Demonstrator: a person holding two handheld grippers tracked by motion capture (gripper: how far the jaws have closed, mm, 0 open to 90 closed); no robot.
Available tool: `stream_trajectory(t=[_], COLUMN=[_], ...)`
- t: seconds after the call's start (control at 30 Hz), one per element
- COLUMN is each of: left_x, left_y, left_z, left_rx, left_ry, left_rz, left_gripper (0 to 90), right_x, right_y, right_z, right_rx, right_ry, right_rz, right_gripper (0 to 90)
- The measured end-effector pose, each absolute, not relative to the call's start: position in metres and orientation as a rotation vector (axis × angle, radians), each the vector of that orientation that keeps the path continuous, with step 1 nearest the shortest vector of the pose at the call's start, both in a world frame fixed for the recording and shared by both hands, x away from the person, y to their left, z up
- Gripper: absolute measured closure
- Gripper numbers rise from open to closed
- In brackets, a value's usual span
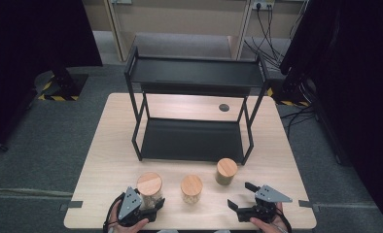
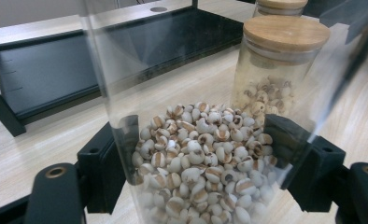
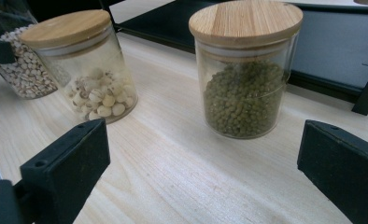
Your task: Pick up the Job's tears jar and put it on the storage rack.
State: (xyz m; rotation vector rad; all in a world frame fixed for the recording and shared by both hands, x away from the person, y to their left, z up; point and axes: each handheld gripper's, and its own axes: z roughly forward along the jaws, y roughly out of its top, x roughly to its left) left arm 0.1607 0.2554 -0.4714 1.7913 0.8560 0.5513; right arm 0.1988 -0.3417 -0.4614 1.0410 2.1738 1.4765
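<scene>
The left gripper (image 1: 153,206) pinches the grain jar (image 1: 149,189) on the table (image 1: 107,160), unlifted; the right gripper (image 1: 243,196) stands spread, and the rack (image 1: 194,141) ahead holds nothing.

No words, brands, labels or numbers can be read anywhere. The jars carry no labels in either gripper view, and the lids are plain wood. The one sign-like marking is the yellow-and-black hazard striping (image 1: 58,97) on the floor at the left edge of the high view, beside a dark stand base, with another strip (image 1: 287,102) at the right.
</scene>
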Motion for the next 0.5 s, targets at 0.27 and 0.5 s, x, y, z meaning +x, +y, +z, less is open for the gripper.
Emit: stream_trajectory(t=[0.27,0.5], left_x=[0.165,0.171], left_y=[0.256,0.257], left_z=[-0.466,-0.459], left_rx=[1.782,1.776], left_ry=[0.866,0.874], left_rz=[0.555,0.573], left_gripper=[25.3,25.3], right_x=[0.198,0.198], right_y=[-0.343,-0.343], right_z=[-0.460,-0.460], right_rx=[1.029,1.031], right_ry=[2.174,2.173], right_rz=[1.469,1.469], right_gripper=[2.8,2.8])
